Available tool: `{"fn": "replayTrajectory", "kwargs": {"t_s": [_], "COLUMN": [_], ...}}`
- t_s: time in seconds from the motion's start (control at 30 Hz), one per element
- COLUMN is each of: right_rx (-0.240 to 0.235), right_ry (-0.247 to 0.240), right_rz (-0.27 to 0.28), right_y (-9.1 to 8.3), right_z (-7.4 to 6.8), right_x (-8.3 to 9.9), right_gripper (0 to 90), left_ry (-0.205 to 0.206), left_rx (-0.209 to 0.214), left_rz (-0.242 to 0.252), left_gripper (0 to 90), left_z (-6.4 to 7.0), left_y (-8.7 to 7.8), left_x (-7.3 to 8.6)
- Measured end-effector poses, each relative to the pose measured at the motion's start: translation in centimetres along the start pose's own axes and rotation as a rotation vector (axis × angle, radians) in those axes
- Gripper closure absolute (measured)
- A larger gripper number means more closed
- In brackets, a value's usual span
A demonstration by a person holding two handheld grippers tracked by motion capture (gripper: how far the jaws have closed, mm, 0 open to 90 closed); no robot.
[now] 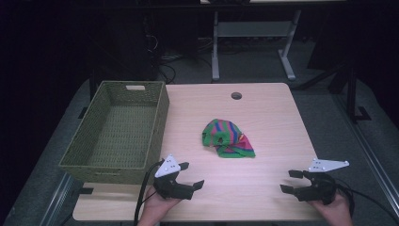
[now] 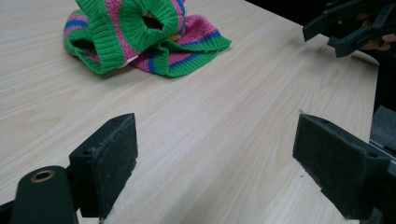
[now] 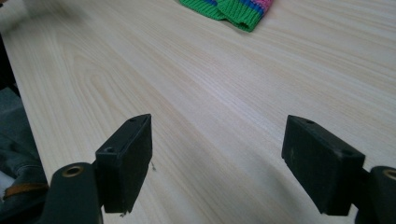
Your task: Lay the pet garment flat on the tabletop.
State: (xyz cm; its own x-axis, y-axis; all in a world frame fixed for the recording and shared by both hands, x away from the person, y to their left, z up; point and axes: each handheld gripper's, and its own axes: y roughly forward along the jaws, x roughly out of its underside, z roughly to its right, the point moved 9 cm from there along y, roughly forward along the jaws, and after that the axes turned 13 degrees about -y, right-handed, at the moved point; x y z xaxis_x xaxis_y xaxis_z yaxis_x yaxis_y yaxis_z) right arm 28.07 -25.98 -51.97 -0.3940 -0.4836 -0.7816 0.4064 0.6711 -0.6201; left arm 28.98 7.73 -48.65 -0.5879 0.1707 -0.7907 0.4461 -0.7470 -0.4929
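- sitting at the table's [image 1: 263, 188] left edge, empty: green woven basket [image 1: 117, 134].
- hovering near the front edge, jaws spread wide, nothing held: left gripper [image 1: 190, 175].
- lying crumpled mid-table, apart from both grippers: striped knit cloth [image 1: 227, 138].
- hovering front right, jaws likewise spread, nothing held: right gripper [image 1: 291, 181].

Both hands are holding their tools low at the near edge: the left gripper [image 1: 192, 175] and the right gripper [image 1: 291, 181] are keeping their fingers [image 2: 109, 161] wide apart.

The striped knit garment [image 3: 233, 10] is cut off by the top edge.
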Motion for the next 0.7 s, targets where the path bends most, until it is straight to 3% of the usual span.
{"fn": "replayTrajectory", "kwargs": {"t_s": [0.37,0.7], "right_rx": [-0.010,-0.053], "right_ry": [-0.006,-0.020], "right_rz": [0.009,0.006], "right_y": [0.3,1.2], "right_z": [-0.1,-1.0], "right_x": [-0.7,-1.8], "right_gripper": [24.0,23.7], "left_ry": [0.004,-0.002], "left_rx": [0.001,-0.011], "left_rz": [-0.014,-0.008], "left_gripper": [13.7,13.7], "left_z": [-0.1,-0.4], "left_y": [0.2,-0.1], "left_x": [0.2,0.3]}}
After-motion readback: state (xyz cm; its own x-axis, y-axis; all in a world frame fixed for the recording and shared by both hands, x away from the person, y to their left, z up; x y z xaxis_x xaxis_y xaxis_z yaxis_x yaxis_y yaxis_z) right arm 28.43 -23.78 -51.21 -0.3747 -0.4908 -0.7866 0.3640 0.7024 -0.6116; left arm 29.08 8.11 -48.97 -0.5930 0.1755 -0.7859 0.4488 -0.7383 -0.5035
